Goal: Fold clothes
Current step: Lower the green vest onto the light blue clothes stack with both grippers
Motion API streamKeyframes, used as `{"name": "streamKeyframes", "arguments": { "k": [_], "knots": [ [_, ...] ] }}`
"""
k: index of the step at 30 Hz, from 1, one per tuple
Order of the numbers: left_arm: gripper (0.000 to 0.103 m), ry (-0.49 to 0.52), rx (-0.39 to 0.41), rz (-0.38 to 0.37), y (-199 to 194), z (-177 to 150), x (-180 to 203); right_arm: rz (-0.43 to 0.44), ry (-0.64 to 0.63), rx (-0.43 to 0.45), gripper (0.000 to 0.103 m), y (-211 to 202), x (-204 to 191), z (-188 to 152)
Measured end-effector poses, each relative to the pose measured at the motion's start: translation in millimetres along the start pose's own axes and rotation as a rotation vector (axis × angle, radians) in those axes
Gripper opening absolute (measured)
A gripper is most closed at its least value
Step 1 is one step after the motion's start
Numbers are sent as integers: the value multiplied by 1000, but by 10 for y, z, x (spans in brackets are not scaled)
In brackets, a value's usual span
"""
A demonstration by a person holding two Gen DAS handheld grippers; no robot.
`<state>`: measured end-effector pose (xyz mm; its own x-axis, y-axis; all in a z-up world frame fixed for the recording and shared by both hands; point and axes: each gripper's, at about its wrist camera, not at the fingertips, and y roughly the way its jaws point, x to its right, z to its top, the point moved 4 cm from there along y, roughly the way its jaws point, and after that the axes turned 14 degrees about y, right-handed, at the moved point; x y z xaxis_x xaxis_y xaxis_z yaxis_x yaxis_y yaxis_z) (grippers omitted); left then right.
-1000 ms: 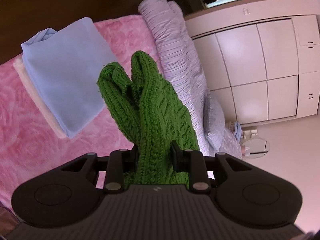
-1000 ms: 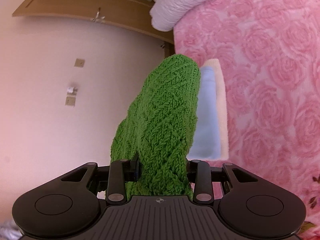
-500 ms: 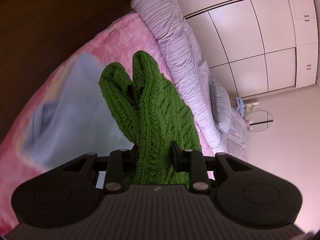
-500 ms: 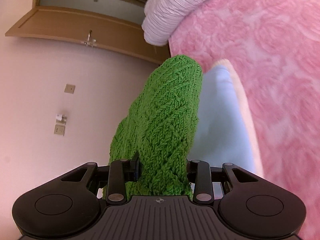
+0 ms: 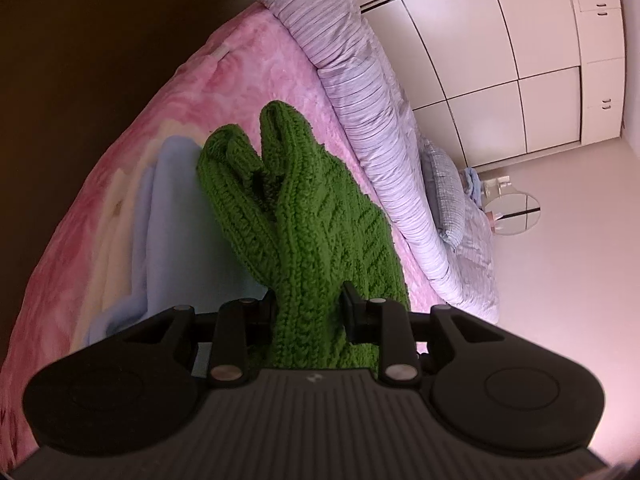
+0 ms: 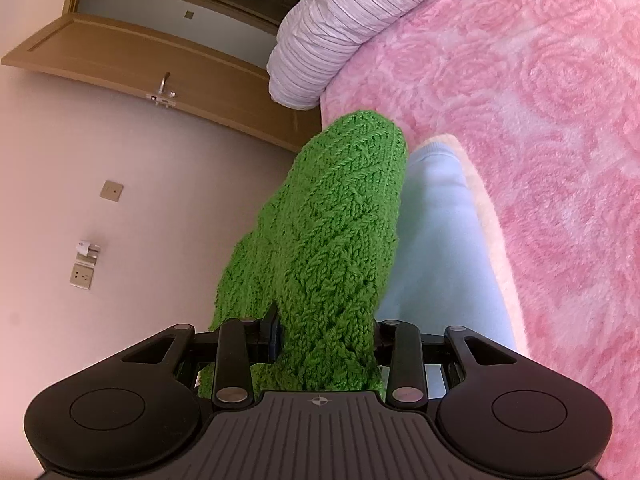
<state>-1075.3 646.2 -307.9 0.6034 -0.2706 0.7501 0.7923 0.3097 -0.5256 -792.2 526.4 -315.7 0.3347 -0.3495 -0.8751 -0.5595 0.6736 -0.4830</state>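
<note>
Green cable-knit wool is filling the centre of the left wrist view: the green knitted garment [image 5: 304, 224] is bunching up between the fingers of the left gripper [image 5: 310, 312], whose jaws are clamping on it. The bunched knit is hiding most of what lies straight ahead. Just behind it, to its left, a folded light-blue cloth [image 5: 168, 240] is lying on a cream cloth [image 5: 108, 232], both resting on the pink rose-patterned blanket [image 5: 240, 64]. A rolled, striped lilac quilt [image 5: 360, 92] is running along the blanket's far side, with a checked pillow [image 5: 444, 196] beside it. White wardrobe doors [image 5: 500, 52] are standing beyond, and a small round table [image 5: 512, 214] is sitting on the floor.

In the right wrist view, the right gripper [image 6: 326, 340] is likewise pinching a thick wad of the garment [image 6: 336, 232] between its jaws. The wad is covering the left edge of the light-blue cloth [image 6: 440, 240], which is lying on the cream cloth [image 6: 488, 216], on the blanket [image 6: 540, 100]. The quilt's rolled end [image 6: 328, 40] is lying at the top. To the left, a wooden door [image 6: 140, 60] with a lever handle and a wall socket [image 6: 82, 276] are showing.
</note>
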Motion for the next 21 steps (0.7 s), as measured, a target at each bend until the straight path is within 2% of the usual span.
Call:
{"name": "streamKeyframes", "arguments": {
  "k": [6, 12, 15, 19, 21],
  "knots": [
    [25, 16, -1, 13, 161, -44, -123, -27, -44, 9, 35, 103, 99, 51],
    [30, 25, -9, 78, 172, -93, -250, -115, 7, -42, 50, 265, 298, 119],
    [31, 113, -11, 181, 15, -40, -100, -178, -55, -26, 61, 157, 161, 138],
    [24, 261, 17, 320, -365, -42, 233, -240, -181, 63, 61, -222, -31, 96],
    [22, 343, 24, 350, -534, -107, 455, -254, -224, 98, 61, -425, -100, 14]
  ]
}}
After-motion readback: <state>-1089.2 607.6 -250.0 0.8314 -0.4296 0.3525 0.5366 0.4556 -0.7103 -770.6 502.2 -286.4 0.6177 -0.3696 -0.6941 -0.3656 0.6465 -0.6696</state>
